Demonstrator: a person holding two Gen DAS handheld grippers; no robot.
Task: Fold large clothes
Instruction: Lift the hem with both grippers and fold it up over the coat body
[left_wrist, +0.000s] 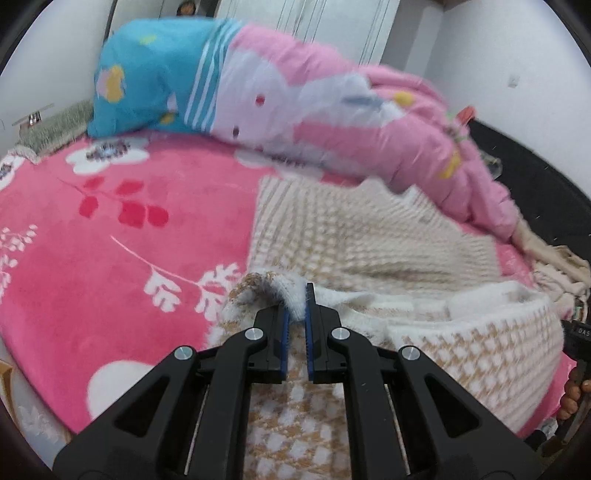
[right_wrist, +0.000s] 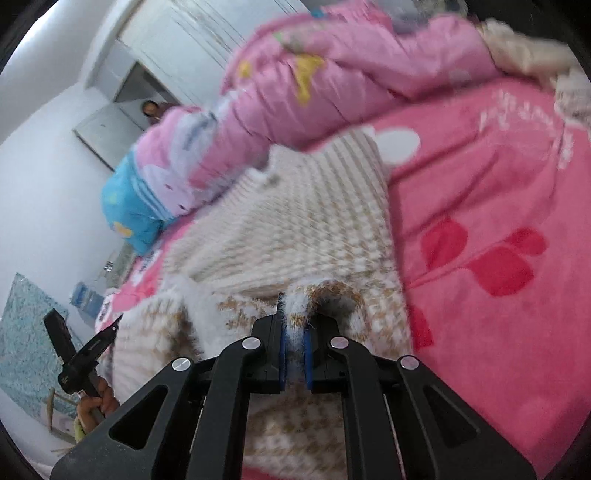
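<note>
A fuzzy white and tan checked sweater (left_wrist: 369, 236) lies spread on a pink flowered bed cover (left_wrist: 110, 240). My left gripper (left_wrist: 295, 306) is shut on a fold of the sweater's near edge, which bulges up between its blue pads. In the right wrist view the same sweater (right_wrist: 295, 221) stretches away toward the quilt. My right gripper (right_wrist: 295, 325) is shut on another bunched part of its edge. The near part of the sweater hangs lifted between both grippers. The other gripper (right_wrist: 77, 354) and the hand holding it appear at the lower left of the right wrist view.
A pink and blue quilt (left_wrist: 295, 103) is piled along the far side of the bed, also in the right wrist view as the quilt (right_wrist: 314, 74). Beige cloth (left_wrist: 561, 266) lies at the bed's right edge. White walls and a doorway (right_wrist: 140, 103) stand behind.
</note>
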